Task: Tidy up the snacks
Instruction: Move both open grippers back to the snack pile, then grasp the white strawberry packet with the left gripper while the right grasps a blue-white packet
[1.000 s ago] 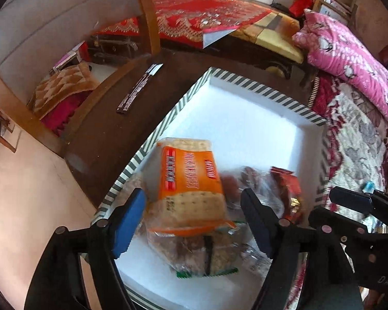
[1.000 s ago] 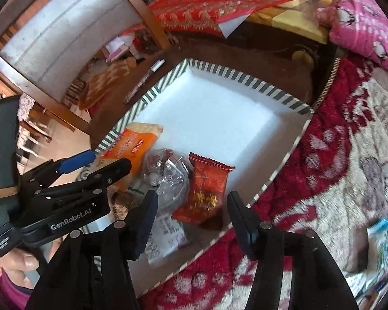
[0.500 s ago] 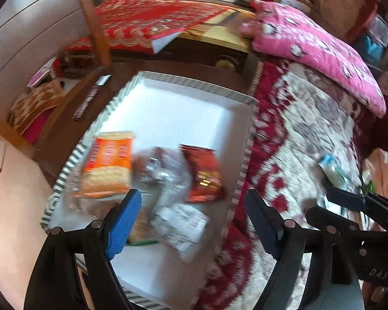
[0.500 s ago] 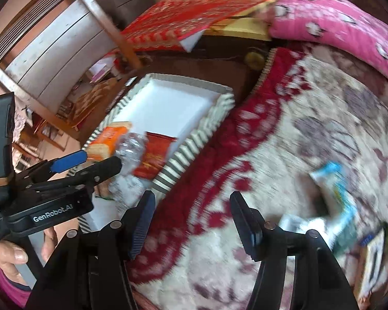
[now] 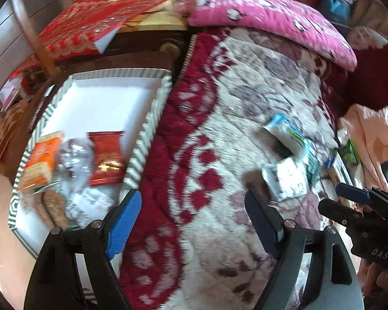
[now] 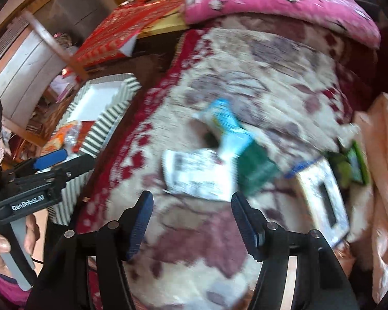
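Hanging over the red and cream blanket (image 5: 219, 155) in the left wrist view, the left claw (image 5: 194, 222) stands released, its blue pads wide apart with only blanket between them. Left of it sits the striped tray (image 5: 147, 129) with a white floor, resting on a dark counter (image 5: 142, 51) beside the bed. Inside the tray, bunched at its near end: an orange cracker pack (image 5: 40, 160), a clear crinkled bag (image 5: 75, 155), a red snack packet (image 5: 107, 157), round brown biscuits (image 5: 53, 206) and a white wrapper (image 5: 88, 204). On the blanket to the right lie a white and blue packet (image 5: 288, 134) and a white printed packet (image 5: 287, 179), just beside each other; a green packet (image 5: 350, 152) lies farther right. The right claw (image 5: 354, 201) shows at the right edge. A pink quilt (image 5: 258, 15) lies at the far end of the bed. Right wrist view, blurred: the right claw (image 6: 191, 222) is released and its jaws are opening, nothing between them; the white printed packet (image 6: 196, 173) lies just beyond the tips, the white and blue packet (image 6: 227, 129) touching it, a green packet (image 6: 354, 165) to the right. The tray (image 6: 106, 121) sits at left, behind the left claw (image 6: 62, 159).
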`<action>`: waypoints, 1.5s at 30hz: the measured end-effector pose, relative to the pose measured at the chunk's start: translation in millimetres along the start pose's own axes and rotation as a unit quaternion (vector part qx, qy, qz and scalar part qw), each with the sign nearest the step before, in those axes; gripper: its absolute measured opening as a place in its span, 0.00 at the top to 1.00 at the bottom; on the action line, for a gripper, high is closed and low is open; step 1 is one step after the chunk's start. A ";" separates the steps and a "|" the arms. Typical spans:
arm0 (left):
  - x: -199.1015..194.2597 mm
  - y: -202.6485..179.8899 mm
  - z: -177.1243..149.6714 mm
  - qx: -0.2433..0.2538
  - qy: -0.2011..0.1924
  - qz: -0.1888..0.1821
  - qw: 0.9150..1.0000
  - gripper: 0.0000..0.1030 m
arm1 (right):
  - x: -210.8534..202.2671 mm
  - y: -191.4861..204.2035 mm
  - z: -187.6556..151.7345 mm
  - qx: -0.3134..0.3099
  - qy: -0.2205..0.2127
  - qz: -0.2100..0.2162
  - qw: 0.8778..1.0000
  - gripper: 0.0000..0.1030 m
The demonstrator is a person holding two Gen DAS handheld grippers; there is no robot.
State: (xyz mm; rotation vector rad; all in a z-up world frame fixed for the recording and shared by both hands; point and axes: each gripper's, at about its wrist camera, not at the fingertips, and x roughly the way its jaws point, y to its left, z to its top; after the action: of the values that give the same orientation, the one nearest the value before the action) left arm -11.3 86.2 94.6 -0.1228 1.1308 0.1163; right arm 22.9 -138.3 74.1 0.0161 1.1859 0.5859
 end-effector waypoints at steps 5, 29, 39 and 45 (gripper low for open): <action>11.5 -28.8 -1.8 0.041 0.004 -0.026 0.999 0.21 | -1.6 -26.2 -13.3 0.025 0.004 -0.003 1.000 0.34; 83.4 -119.5 -1.0 0.314 0.040 -0.091 0.944 0.21 | 2.9 -73.3 -23.3 0.075 0.010 0.006 0.997 0.31; 80.4 -99.8 7.1 0.243 0.036 -0.116 0.963 0.50 | 1.7 -64.5 -5.4 0.058 0.002 0.003 0.998 0.31; 70.4 -81.0 5.9 0.204 0.038 -0.124 0.970 0.50 | 0.2 -55.5 12.9 0.042 -0.006 -0.001 0.999 0.31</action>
State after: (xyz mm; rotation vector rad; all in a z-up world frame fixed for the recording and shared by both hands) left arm 36.2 9.3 36.3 0.0987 1.1840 -0.3467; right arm 57.6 -181.8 61.7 0.0905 1.1986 0.5335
